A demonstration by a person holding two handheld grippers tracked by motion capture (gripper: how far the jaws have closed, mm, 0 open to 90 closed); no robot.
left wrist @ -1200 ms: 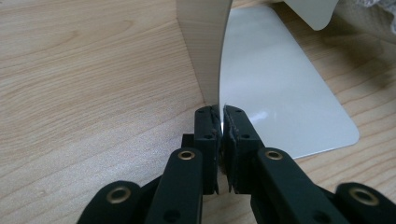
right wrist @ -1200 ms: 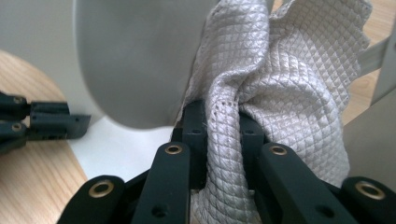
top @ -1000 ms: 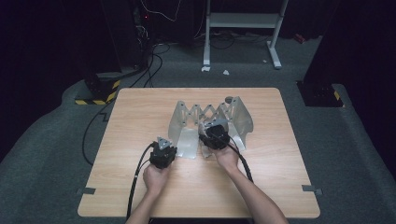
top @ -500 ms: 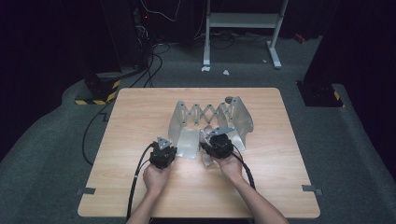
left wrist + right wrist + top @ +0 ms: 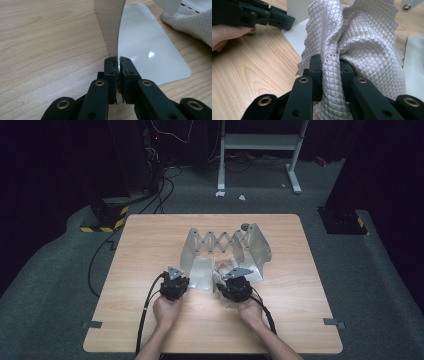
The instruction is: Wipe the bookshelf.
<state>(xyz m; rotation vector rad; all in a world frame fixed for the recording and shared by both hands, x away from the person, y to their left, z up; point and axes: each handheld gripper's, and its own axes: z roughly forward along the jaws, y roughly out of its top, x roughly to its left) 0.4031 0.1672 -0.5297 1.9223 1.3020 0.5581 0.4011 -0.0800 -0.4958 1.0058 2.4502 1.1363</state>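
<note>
Nearest the front edge of the table [image 5: 150, 330], the person's two hands hold the tools side by side, roughly midway across. The left gripper [image 5: 119, 65] has its jaws closed almost flat on the thin upright metal panel [image 5: 110, 22] of the folding rack [image 5: 225, 251], gripping it at its near bottom corner, where the flat base plate [image 5: 150, 50] meets the wood. The right gripper [image 5: 331, 65] has its jaws pressed onto a thick bunched fold of the white quilted cloth [image 5: 367, 42]; a fair gap stays between them, taken up by the fabric. The cloth lies at the front of the rack, between its two side panels and partly over the base plate, just beside the left gripper. Beyond both tools the rack's scissor lattice [image 5: 217, 241] spans the panels toward the far edge. Assessment: the step in hand appears to be drawing the cloth clear of the rack while the rack is held steady. To do it well, the left grip should stay firm and low so the light frame neither slides nor tips. The right should pull level toward the front edge, slowly, since the fabric could snag on the panel edges or the lattice. The hold is on a fold only, so a regrip may be needed.
</note>
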